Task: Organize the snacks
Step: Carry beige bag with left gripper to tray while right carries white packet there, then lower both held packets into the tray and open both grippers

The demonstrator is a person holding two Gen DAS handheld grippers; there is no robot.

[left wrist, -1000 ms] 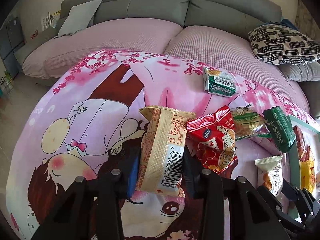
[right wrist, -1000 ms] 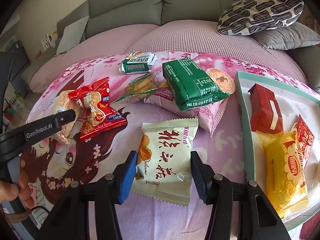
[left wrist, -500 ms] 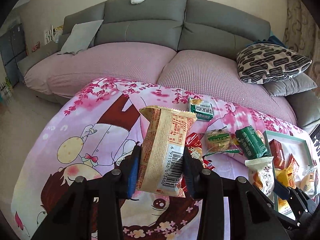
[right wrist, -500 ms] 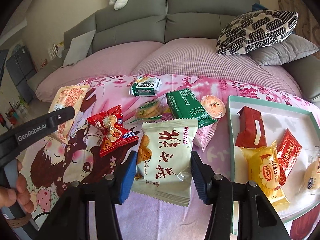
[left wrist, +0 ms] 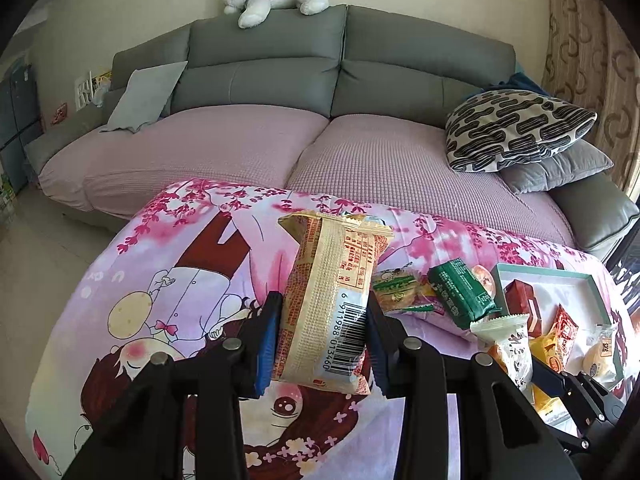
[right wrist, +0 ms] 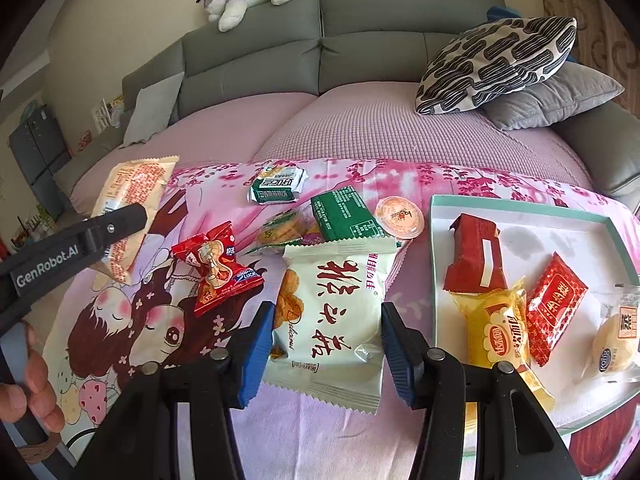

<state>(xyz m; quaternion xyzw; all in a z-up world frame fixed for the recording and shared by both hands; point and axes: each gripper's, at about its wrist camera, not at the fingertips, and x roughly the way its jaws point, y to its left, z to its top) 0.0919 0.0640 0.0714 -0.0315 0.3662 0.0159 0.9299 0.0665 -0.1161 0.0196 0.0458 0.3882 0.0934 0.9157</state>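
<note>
The cartoon blanket (right wrist: 168, 320) covers whatever lies beneath. At right my white tray (right wrist: 520, 212) runs off the frame edge. My right claw (right wrist: 328, 344) is clamped on a white snack pack (right wrist: 336, 312) with red script I can't read. My left claw (left wrist: 322, 332) grips a tan wafer pack (left wrist: 328, 300), barcode 6911988013460.
</note>
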